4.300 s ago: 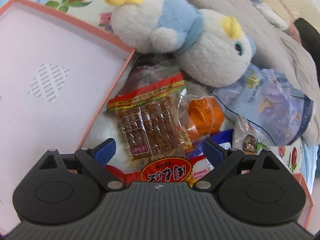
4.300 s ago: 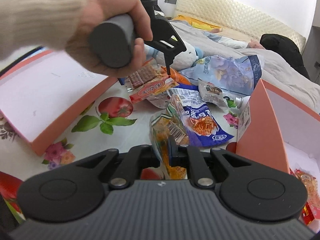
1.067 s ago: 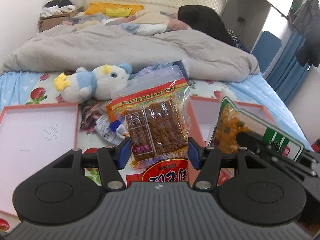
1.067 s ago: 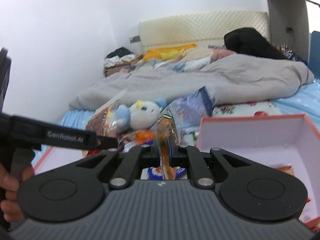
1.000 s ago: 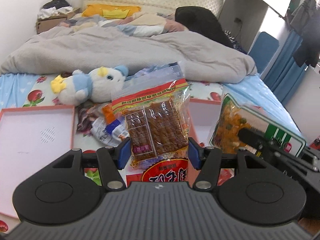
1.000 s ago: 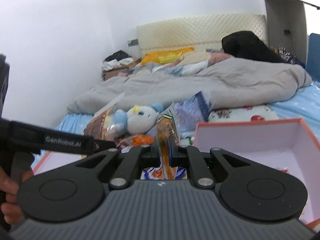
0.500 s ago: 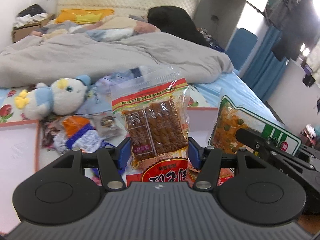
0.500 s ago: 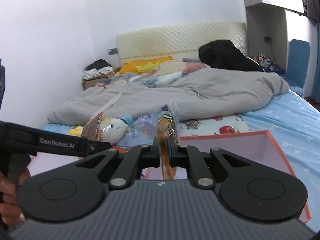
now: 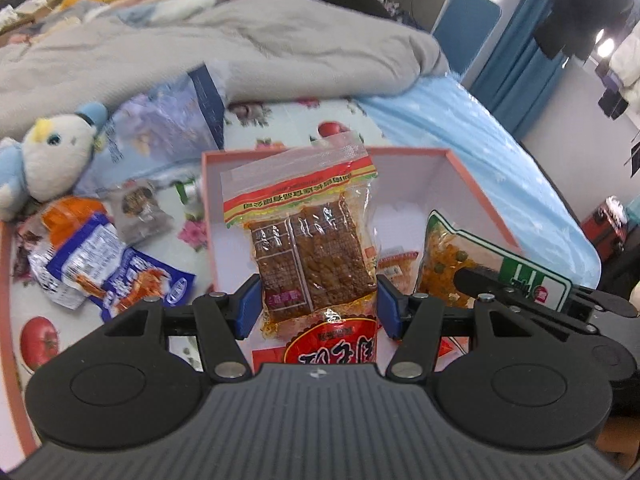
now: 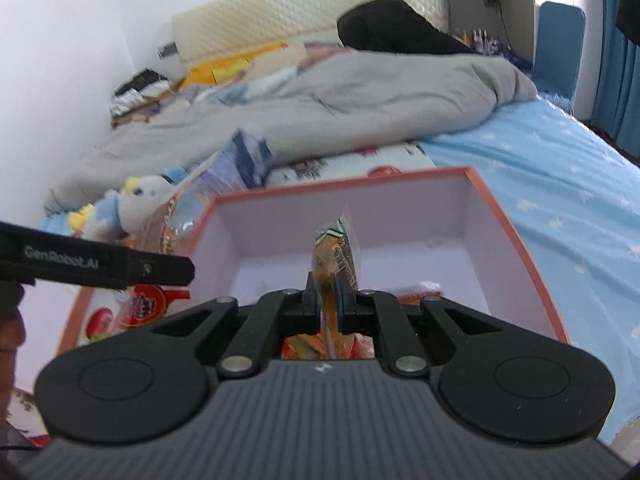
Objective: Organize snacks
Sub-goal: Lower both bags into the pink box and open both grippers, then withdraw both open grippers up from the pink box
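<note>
Now, from the left wrist view, the orange-rimmed box fills the middle ground, where a second ago only a strip of its far edge showed behind the packet; the plush toy and the loose packets have slid off to the left. The left gripper has tipped further downward and stands over the box's near left part. Its jaws are spread fairly wide and press on both sides of the red-banded packet of brown squares, which stands upright between the blue pads just as it did before. To the right, the green-and-white snack bag hangs in the other gripper over the box's right half. A blue-and-white packet lies on the flowered sheet left of the box.

From the right wrist view, the box has come much nearer and now spreads across the centre, its white floor open below the fingers; half a second ago it lay lower and smaller. The right gripper has its jaws nearly pressed together, pinching the thin edge of the snack bag, seen edge-on above the box floor. At the left edge, the left gripper's black finger reaches in over the box's left wall.
</note>
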`<state>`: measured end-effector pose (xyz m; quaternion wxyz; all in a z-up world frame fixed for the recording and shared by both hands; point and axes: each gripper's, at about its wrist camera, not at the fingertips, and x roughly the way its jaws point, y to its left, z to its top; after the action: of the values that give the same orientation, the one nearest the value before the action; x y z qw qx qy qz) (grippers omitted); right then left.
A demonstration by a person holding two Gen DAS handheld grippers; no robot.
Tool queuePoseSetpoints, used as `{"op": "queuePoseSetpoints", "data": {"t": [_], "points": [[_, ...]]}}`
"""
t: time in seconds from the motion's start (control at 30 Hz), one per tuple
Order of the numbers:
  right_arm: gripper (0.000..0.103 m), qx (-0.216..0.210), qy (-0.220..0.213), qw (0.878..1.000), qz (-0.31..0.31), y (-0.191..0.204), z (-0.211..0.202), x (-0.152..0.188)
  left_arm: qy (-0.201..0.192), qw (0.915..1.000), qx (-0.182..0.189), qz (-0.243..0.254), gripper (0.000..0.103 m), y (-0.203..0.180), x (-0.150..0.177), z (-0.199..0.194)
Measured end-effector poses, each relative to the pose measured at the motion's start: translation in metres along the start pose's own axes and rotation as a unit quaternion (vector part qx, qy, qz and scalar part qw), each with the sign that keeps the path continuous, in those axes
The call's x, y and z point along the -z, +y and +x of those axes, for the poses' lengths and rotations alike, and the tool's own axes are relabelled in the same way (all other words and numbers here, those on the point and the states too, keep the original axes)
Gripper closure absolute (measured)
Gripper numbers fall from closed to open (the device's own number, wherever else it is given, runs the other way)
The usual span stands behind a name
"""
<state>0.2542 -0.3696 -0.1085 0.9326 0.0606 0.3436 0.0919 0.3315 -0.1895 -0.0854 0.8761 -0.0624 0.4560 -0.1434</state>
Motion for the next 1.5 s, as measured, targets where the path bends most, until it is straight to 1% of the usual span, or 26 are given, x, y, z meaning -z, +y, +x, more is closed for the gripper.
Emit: {"op": "queuePoseSetpoints", "data": {"t": [0.13,0.33,0.4,0.43,0.47,0.53,0.57,0.6,0.67,0.77,0.9,1.17,1.37,1.5], "points": [[0.092,-0.002,0.021,1.000,0.000,-0.007,0.014,0.008,0.022,0.9997,-0.002,-0.002,0.039,0.000,0.000,0.023],[0.092,-0.004,0.032,0.999,-0.003,-0.006,0.020,0.012,0.032,0.9995,-0.004,-0.004,0.038,0.005,0.005,0.029],[0.091,-0.002,0.030,1.000,-0.008,-0.006,0.018,0.011,0.031,0.9995,-0.009,-0.007,0.030,0.006,0.003,0.027],[0.091,0.002,0.025,1.000,-0.012,-0.004,0.016,0.010,0.030,0.9995,-0.011,-0.008,0.028,0.006,0.002,0.024],[0.090,0.004,0.024,1.000,-0.014,-0.003,0.015,0.009,0.026,0.9995,-0.014,-0.010,0.026,0.007,0.002,0.021],[0.089,-0.001,0.025,1.000,-0.005,-0.003,0.012,0.006,0.015,0.9998,-0.014,-0.007,0.026,0.008,0.000,0.013],[0.080,-0.004,0.024,1.000,0.000,-0.004,0.010,0.004,0.009,0.9999,-0.009,-0.007,0.026,0.009,0.000,0.008],[0.067,-0.008,0.021,1.000,0.003,-0.003,0.007,0.003,0.003,0.9999,-0.006,-0.008,0.026,0.009,-0.001,0.002],[0.059,-0.011,0.012,1.000,0.000,0.000,0.000,0.003,-0.009,0.9999,-0.006,-0.005,0.026,0.010,-0.001,-0.009],[0.060,-0.015,-0.001,1.000,0.003,0.005,-0.009,0.001,-0.030,0.9995,-0.009,0.000,0.026,0.011,0.000,-0.028],[0.060,-0.024,-0.017,1.000,-0.001,0.016,-0.022,-0.003,-0.058,0.9983,-0.003,-0.002,0.026,0.016,0.004,-0.052],[0.060,-0.042,-0.055,0.998,-0.012,0.039,-0.051,-0.005,-0.100,0.9949,0.001,-0.011,0.026,0.027,0.010,-0.093],[0.060,-0.052,-0.079,0.995,-0.025,0.057,-0.069,-0.005,-0.118,0.9930,-0.006,-0.005,0.026,0.032,0.021,-0.115],[0.060,-0.059,-0.086,0.994,-0.026,0.067,-0.077,-0.003,-0.139,0.9899,-0.023,0.007,0.026,0.039,0.031,-0.135]]}}
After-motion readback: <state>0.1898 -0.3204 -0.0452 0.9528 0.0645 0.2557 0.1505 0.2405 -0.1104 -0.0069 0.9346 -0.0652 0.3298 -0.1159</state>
